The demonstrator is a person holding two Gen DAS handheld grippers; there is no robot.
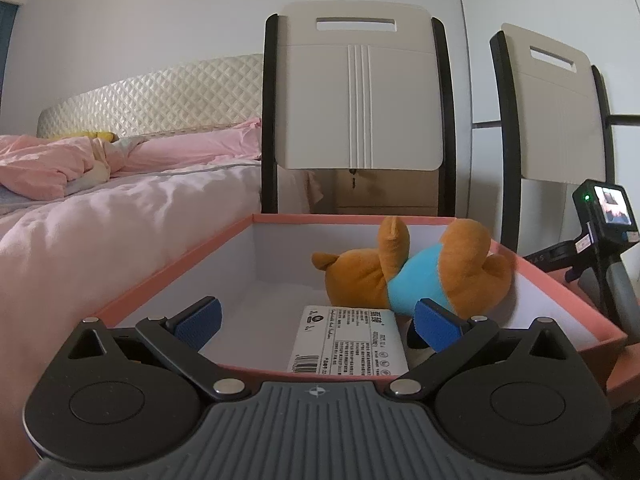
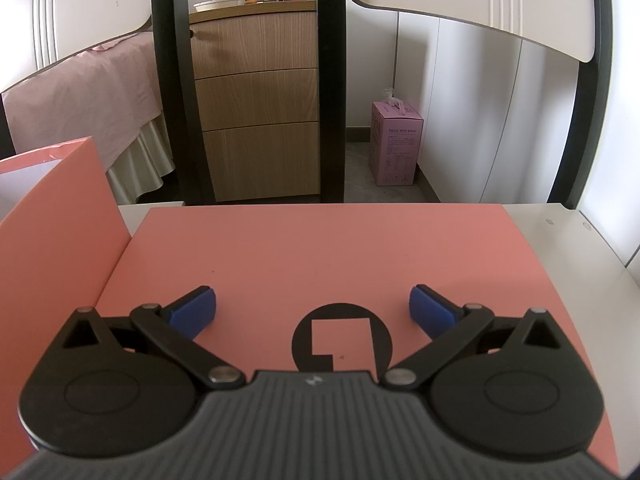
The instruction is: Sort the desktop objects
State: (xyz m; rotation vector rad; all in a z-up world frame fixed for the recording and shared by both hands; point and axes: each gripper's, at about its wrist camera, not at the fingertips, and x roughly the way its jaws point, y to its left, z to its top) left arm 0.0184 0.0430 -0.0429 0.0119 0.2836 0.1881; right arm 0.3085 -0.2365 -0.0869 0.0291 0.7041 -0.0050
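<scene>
Over the near edge of the open salmon-pink cardboard box [image 1: 168, 276] hovers the left gripper [image 1: 316, 322], its blue-padded jaws spread wide and holding nothing. Inside the box lie an orange plush dog in a turquoise shirt [image 1: 412, 272] and, just in front of it, a white printed packet with a barcode [image 1: 352, 344] that touches the toy. To the right of the box, the right gripper [image 2: 312, 308] hangs low over the flat salmon-pink box lid with a black round logo [image 2: 320, 248], jaws equally wide and empty, on the pale desk [image 2: 568, 240]. Sorting looks largely done, judging by the filled box. Closing it likely comes next, which calls for pinching the lid's edge and carrying it leftward
</scene>
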